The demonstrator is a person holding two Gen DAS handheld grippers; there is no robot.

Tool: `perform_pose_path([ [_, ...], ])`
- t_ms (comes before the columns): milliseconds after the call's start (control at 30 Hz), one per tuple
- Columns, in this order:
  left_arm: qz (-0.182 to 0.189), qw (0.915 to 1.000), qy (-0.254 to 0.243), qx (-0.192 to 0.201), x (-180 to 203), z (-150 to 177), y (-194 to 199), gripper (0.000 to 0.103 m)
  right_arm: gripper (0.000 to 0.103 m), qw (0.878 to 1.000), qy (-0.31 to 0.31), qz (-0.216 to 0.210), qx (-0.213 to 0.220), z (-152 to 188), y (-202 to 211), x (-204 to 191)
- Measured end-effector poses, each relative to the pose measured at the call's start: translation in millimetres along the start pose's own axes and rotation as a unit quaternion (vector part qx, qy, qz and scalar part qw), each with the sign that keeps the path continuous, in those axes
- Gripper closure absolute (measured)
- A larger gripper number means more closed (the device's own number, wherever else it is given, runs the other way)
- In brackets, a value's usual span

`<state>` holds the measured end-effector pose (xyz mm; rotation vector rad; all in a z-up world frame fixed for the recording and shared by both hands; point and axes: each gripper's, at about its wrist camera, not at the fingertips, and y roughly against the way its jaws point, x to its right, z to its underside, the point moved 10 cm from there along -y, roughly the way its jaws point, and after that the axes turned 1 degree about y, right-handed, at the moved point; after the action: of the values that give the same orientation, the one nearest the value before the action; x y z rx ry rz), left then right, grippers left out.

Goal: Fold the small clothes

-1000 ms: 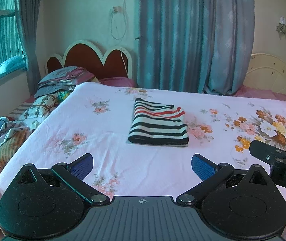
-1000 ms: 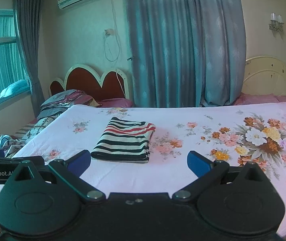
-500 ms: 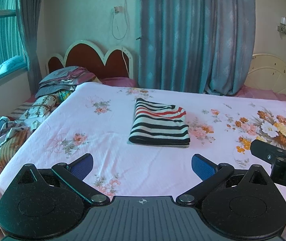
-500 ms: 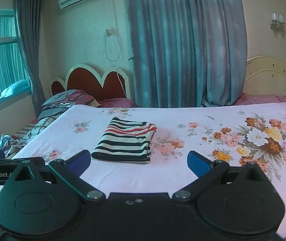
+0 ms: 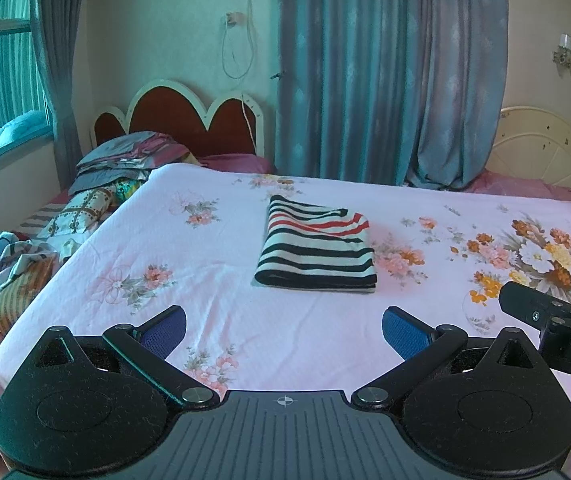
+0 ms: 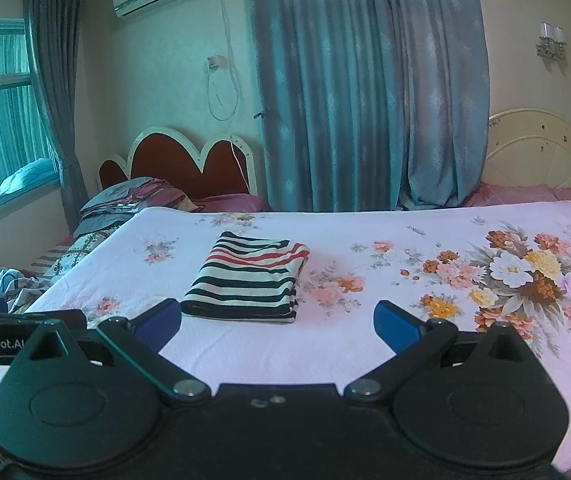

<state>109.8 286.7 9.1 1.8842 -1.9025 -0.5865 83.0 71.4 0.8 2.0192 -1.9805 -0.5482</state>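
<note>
A folded striped garment [image 5: 317, 246] [image 6: 247, 280], white with black and red bands, lies flat on the pink floral bed sheet [image 5: 213, 312] [image 6: 365, 344]. My left gripper [image 5: 283, 330] hovers open over the near part of the bed, well short of the garment, with nothing between its blue pads. My right gripper [image 6: 277, 326] is open too and empty, just in front of the garment's near edge. The right gripper's finger [image 5: 525, 306] shows at the right edge of the left wrist view, and the left gripper's body [image 6: 9, 338] at the left edge of the right wrist view.
A heap of loose clothes [image 5: 1, 276] lies off the bed's left side. Folded bedding [image 5: 125, 160] is stacked by the red headboard [image 5: 189, 120]. Blue curtains [image 5: 389, 80] hang behind the bed, a cream headboard [image 5: 541, 148] stands at the right, and a window [image 5: 1, 80] is at the left.
Both views have shifted only slightly; the striped garment sits a touch further right in each. Both grippers remain open and nothing on the bed has moved.
</note>
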Motion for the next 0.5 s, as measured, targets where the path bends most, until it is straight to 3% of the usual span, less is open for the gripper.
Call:
perform_pose_path([
  [500, 0.000, 1.0000, 0.000, -0.001, 2.4, 1.5, 0.2, 0.000, 0.001, 1.000, -0.002, 0.001, -0.001, 1.6, 1.2, 2.5],
])
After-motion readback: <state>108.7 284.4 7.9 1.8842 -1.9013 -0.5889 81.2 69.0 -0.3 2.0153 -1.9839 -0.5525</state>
